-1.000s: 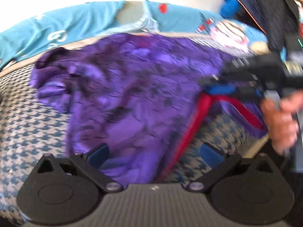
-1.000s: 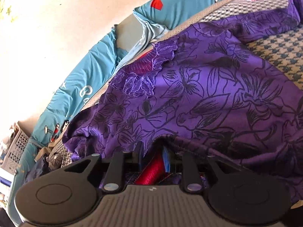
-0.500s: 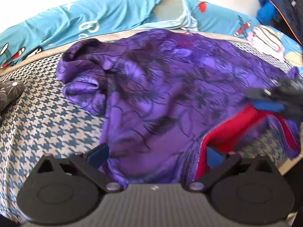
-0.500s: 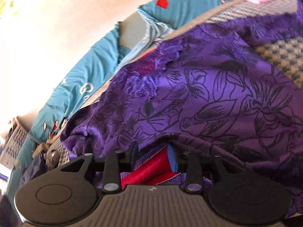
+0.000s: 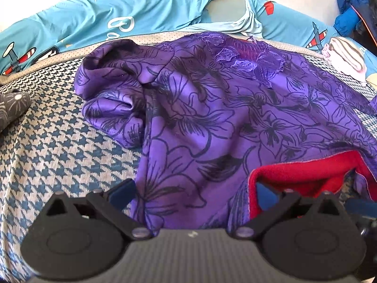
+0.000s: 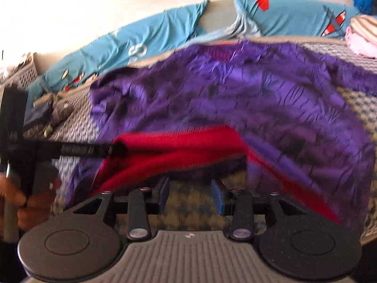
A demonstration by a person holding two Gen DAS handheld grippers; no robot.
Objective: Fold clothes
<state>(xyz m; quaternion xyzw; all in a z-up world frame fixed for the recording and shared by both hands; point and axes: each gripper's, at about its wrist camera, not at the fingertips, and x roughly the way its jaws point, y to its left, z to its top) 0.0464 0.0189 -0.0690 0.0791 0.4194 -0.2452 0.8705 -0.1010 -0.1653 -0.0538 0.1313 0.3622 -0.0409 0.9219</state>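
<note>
A purple floral garment [image 5: 212, 118] with a red lining [image 5: 306, 172] lies spread on the houndstooth bed cover [image 5: 59, 153]. My left gripper [image 5: 194, 192] is open wide over its near hem, with purple cloth lying loose between the fingers and the red edge by the right one. In the right wrist view, which is blurred, my right gripper [image 6: 190, 197] stands open just short of the hem, with only bed cover between its pads. The turned-up red lining [image 6: 183, 141] lies ahead of it. The left gripper's finger [image 6: 89, 151] reaches into that red fold, with a hand [image 6: 23, 200] on its handle.
A turquoise printed sheet [image 5: 117, 16] runs along the back. A pink and white folded pile [image 5: 346, 59] sits at the back right, with a blue jacket [image 5: 351, 11] beyond it. A dark patterned item [image 5: 11, 108] lies at the left. A plastic basket [image 6: 21, 75] stands far left.
My right gripper has let go of the red-lined hem, pulled back from it and rolled level. My left gripper has slid along the hem towards the red lining.
</note>
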